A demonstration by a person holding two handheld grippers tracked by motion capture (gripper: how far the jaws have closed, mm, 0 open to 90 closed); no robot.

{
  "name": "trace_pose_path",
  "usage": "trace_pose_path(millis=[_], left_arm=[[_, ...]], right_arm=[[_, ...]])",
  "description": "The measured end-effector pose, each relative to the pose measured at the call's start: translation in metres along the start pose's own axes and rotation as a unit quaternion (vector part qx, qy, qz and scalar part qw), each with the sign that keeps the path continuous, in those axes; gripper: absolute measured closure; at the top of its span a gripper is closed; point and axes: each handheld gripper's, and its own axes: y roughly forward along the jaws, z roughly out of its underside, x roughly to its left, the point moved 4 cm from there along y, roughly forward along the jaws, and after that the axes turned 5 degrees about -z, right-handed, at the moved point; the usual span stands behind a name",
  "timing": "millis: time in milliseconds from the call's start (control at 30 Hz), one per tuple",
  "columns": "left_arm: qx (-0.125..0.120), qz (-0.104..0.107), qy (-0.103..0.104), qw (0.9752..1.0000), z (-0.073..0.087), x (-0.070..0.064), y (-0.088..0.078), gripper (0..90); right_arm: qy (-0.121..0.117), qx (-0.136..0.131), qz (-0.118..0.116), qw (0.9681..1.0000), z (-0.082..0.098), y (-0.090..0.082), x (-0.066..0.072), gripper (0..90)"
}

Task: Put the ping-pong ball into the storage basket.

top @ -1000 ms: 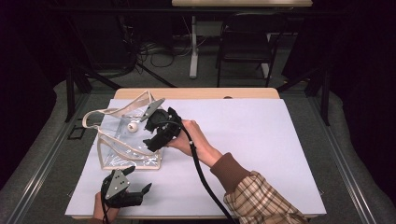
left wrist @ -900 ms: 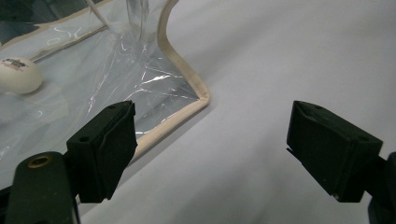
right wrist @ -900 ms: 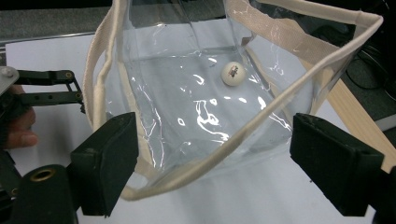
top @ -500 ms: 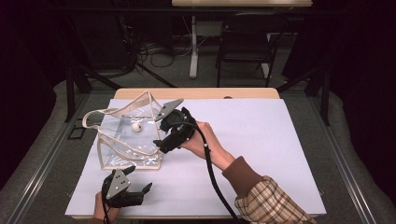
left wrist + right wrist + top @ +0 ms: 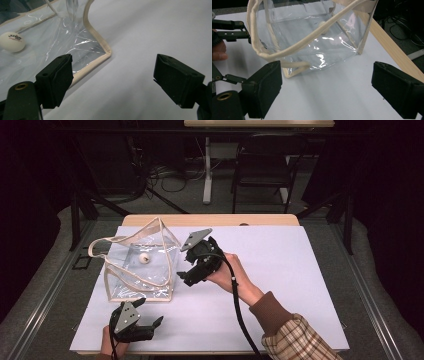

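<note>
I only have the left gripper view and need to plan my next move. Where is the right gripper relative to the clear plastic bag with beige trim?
Observer: In the high view, the right gripper is at the right side of the clear plastic bag, pointing at it without gripping it.
Operator: Is it holding anything?
Observer: No. Its jaws have just been opening and stand wide apart, with nothing between them.
Operator: Does the bag have a handle?
Observer: Yes. A beige cord handle loops out at the bag's left side, away from that gripper.
</note>
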Motion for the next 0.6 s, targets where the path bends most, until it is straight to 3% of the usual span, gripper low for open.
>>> trace_pose_path(millis=[600], left_arm=[[-0.002,0.001,0.001,1.0000,0.000,0.000,-0.001,16.3]], right_arm=[[0.014,0.004,0.011,0.9998,0.035,-0.018,-0.009,3.4]])
